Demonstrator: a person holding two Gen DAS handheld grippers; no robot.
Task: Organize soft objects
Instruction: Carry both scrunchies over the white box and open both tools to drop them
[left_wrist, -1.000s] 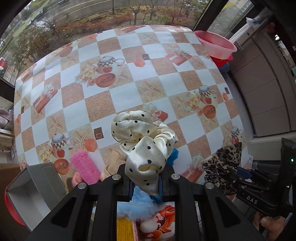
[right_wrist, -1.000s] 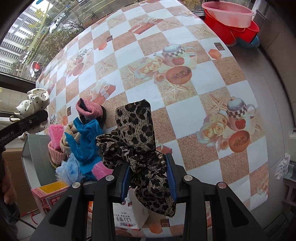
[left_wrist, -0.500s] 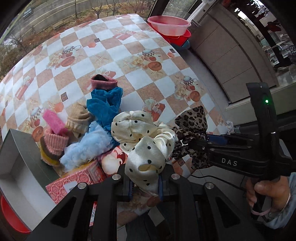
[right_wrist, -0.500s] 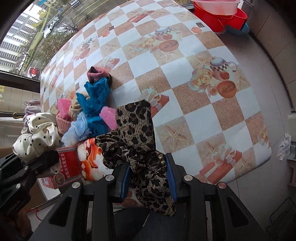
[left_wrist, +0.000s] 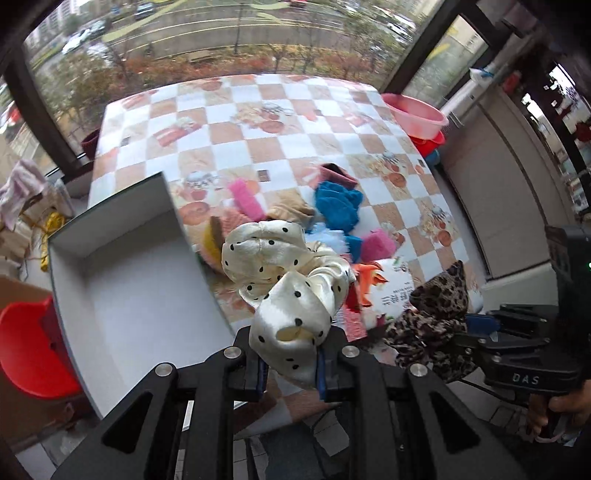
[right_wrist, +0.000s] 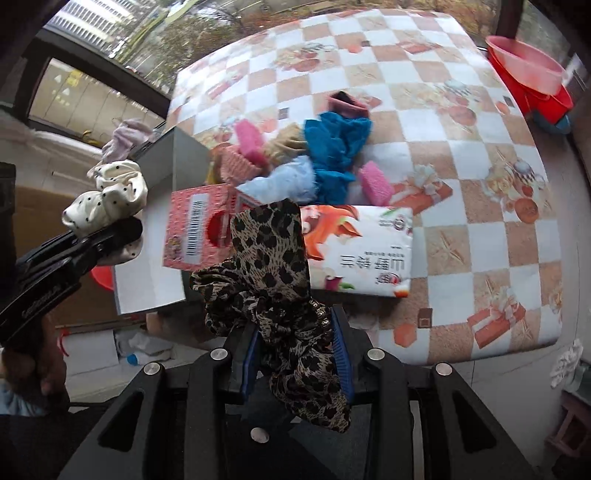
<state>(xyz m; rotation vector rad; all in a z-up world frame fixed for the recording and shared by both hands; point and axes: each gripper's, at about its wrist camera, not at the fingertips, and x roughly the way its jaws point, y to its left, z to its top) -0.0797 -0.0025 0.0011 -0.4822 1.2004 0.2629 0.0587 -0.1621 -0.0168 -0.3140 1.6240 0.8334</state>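
Polka-dot scrunchie (left_wrist: 291, 291), clenched in the left gripper (left_wrist: 291, 365), has swung from above the table to beside the open grey box (left_wrist: 122, 291) — drop-off looks close. The leopard scrunchie (right_wrist: 280, 291) rides along, clamped in the right gripper (right_wrist: 295, 358). A tissue pack (right_wrist: 362, 251) and a soft pile (right_wrist: 314, 162) crowd the box's right wall.

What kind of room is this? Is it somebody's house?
Probably a home, maybe a sunny room high up by big windows. There's a table with a teapot-and-roses checked cloth, pink and red washing basins stacked at its far corner, and a street with trees and cars far below outside.
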